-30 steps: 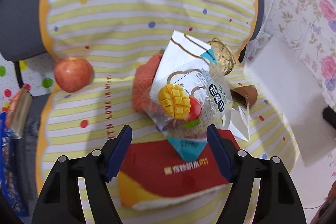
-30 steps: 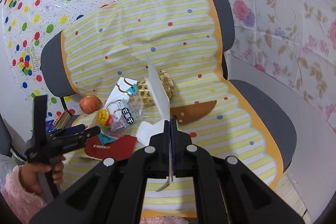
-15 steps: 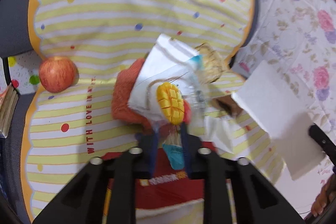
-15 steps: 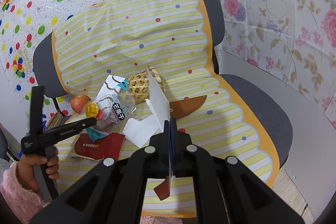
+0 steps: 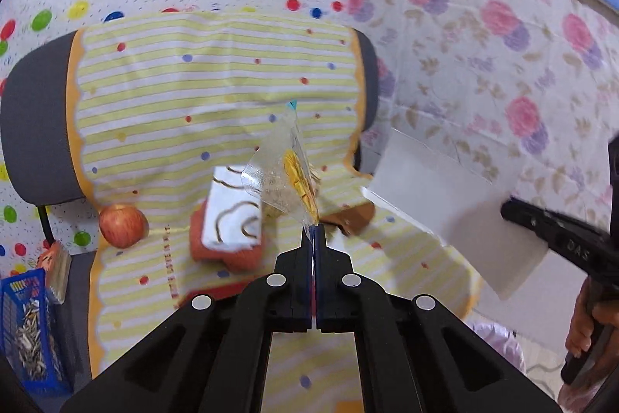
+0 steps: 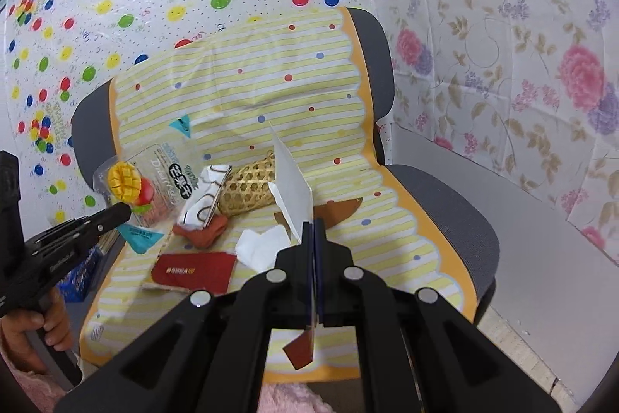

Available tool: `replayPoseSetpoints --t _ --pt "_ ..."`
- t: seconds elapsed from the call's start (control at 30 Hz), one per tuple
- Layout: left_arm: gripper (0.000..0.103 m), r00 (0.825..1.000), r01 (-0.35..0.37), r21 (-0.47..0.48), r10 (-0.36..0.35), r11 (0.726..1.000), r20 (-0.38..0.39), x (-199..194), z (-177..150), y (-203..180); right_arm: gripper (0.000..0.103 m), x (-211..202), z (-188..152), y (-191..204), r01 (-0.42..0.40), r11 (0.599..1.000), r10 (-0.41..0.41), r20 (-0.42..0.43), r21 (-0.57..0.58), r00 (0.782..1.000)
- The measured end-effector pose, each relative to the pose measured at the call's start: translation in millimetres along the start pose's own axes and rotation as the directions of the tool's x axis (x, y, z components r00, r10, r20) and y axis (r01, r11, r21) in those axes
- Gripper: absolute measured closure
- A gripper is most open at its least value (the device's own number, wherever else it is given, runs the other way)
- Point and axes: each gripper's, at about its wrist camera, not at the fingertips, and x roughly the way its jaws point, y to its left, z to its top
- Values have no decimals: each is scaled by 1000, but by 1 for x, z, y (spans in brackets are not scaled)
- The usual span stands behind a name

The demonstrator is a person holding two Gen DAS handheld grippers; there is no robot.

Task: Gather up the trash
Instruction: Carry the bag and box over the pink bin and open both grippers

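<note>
I see glossy clear-plastic mango pouch (image 5: 288, 177), matt white card (image 6: 292, 196), woven bamboo basket (image 6: 247, 188), fuzzy orange cloth (image 5: 228, 250).

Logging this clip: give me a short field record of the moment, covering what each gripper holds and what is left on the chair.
setting: chair draped with a yellow striped cloth
left gripper: shut on the mango snack bag, lifted clear of the seat
right gripper: shut on a white wrapper
left on seat: red packet, white tissue, woven basket, orange cloth, apple
beside chair: blue crate
</note>
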Motion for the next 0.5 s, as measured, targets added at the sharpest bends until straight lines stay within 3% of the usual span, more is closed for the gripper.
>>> replayPoseSetpoints --t 0.5 --pt "102 984 170 120 -161 978 -74 -18 -69 -96 101 -72 -64 -20 132 991 -132 -49 -15 990"
